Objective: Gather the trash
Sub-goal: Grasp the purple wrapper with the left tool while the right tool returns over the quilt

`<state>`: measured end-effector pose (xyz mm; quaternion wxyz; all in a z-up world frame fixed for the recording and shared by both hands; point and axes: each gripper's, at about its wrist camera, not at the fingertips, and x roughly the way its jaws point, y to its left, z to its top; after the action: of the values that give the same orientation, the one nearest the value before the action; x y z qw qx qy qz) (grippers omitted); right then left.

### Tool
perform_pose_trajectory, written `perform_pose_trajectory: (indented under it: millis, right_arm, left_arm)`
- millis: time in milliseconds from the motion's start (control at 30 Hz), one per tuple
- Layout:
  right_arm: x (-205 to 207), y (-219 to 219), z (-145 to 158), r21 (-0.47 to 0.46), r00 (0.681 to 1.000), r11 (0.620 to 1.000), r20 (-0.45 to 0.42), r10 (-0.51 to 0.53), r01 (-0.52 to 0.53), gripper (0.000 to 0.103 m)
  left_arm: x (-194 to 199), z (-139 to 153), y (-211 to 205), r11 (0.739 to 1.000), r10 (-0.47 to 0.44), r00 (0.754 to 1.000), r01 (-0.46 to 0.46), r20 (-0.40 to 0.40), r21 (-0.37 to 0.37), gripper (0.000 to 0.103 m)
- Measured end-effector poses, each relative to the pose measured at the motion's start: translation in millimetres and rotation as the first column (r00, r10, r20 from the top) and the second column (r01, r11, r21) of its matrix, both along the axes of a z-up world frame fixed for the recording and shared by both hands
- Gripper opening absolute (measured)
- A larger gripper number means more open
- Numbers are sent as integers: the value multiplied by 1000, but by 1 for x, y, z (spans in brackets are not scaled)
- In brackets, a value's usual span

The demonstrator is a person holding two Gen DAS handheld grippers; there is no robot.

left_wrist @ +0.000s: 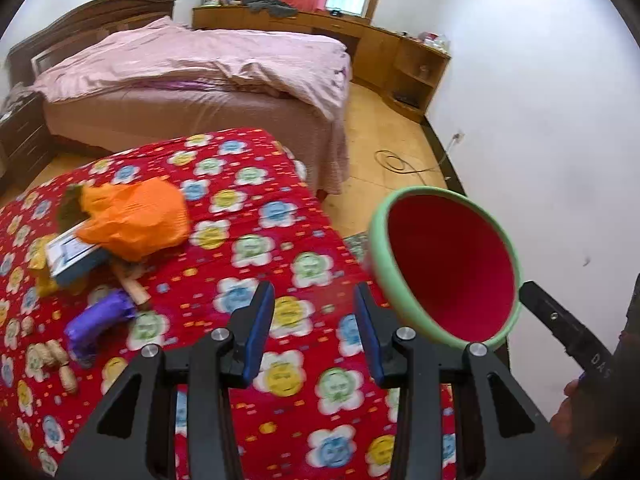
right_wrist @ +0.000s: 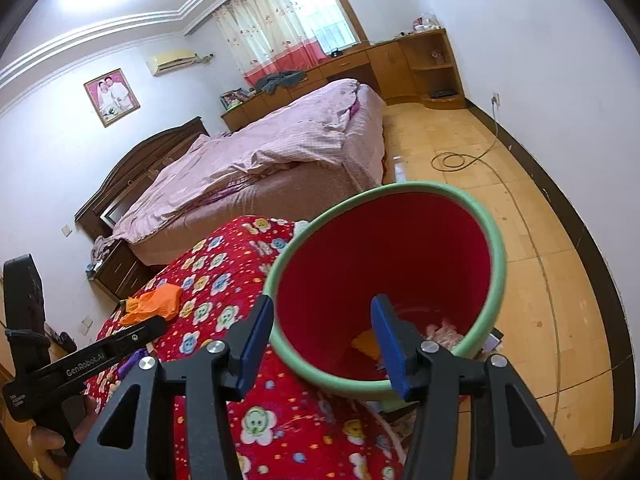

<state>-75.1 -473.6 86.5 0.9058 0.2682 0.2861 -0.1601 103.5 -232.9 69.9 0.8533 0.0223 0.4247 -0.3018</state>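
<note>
Our left gripper (left_wrist: 315, 322) is half open, holding nothing, above the red flower-print blanket (left_wrist: 256, 216). The purple crumpled wrapper (left_wrist: 100, 318) lies left of its fingers, long axis slanting toward the orange plastic bag (left_wrist: 138, 218) beyond, open blanket between. Our right gripper (right_wrist: 320, 340), open and empty, hovers over the green-rimmed red bin (right_wrist: 384, 240) off the blanket's right edge, so our left is nearer.

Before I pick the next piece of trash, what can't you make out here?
- Bin contents: right wrist view, the right gripper finger covers part; scraps blurred.
- Item under the orange bag: left wrist view, mostly covered.
- Bin's base: hidden behind the red blanket edge.
</note>
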Motion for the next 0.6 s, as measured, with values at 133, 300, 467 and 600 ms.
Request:
perform_pose_trajectory:
  millis: [133, 300, 467, 600]
  right_arm:
    - [8, 14, 3, 3, 1000, 1000, -6, 21, -21, 56]
    - [20, 29, 4, -6, 998, 999, -22, 51, -51, 57]
    - [32, 41, 3, -4, 997, 997, -28, 71, -71, 58]
    - [37, 49, 1, 2, 996, 997, -35, 83, -83, 60]
  left_arm:
    - [8, -3, 21, 999, 33, 999, -33, 1, 22, 41]
    - [23, -10, 47, 995, 79, 997, -79, 2, 59, 41]
    - [38, -15, 73, 987, 124, 992, -125, 15, 96, 41]
    - [48, -24, 88, 981, 151, 988, -151, 6, 123, 44]
